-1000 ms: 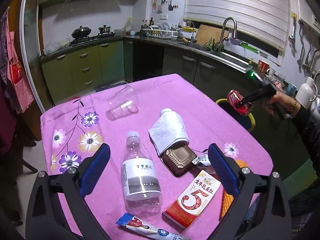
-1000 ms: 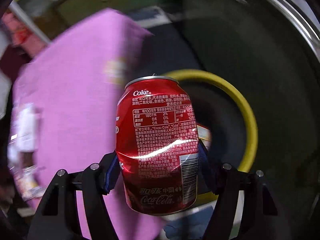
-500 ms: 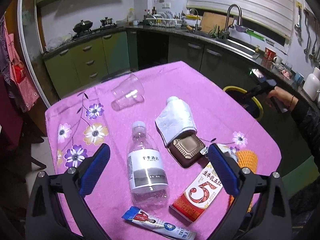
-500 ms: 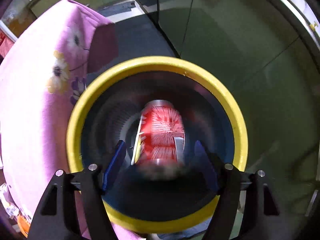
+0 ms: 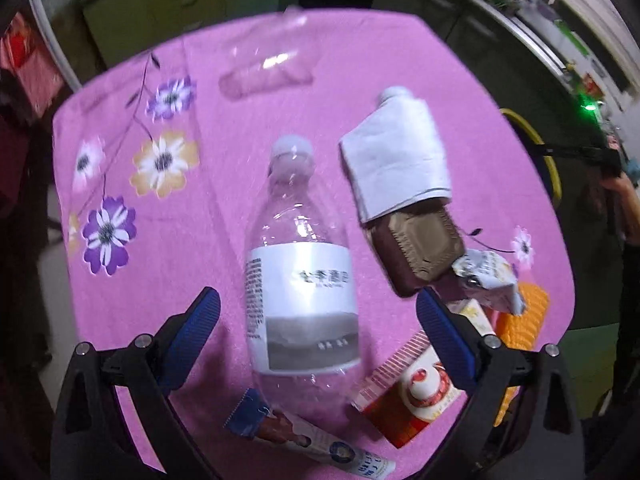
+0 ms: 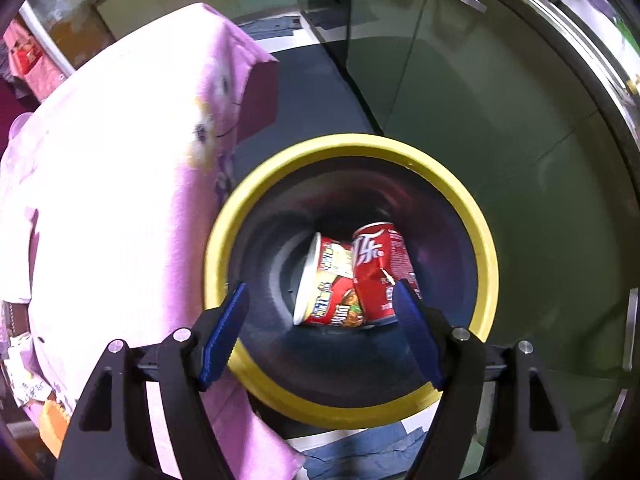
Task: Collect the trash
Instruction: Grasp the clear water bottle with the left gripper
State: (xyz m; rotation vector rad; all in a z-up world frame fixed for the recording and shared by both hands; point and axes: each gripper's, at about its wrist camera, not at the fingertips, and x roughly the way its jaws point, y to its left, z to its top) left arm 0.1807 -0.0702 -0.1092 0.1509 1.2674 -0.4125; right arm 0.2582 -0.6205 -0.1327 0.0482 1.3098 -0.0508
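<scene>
In the left wrist view the picture was blurred, so the bottle's label could not be read, and the toothpaste tube [image 5: 316, 442] and red carton [image 5: 412, 392] were partly cut off by the frame of the left tool [image 5: 318, 330], which stood wide and empty astride the clear bottle [image 5: 300, 264] lying on the pink-clothed counter [image 5: 224, 168], much nearer it than a second before. In the right wrist view the right tool [image 6: 322, 334], its jaws having just been opening with nothing between them, hung wide over the yellow-rimmed bin [image 6: 486, 248]; the red can [image 6: 380, 268], gripped a second earlier, lay at the bottom against a noodle cup [image 6: 328, 284], partly hidden by a blue finger [image 6: 416, 336].
</scene>
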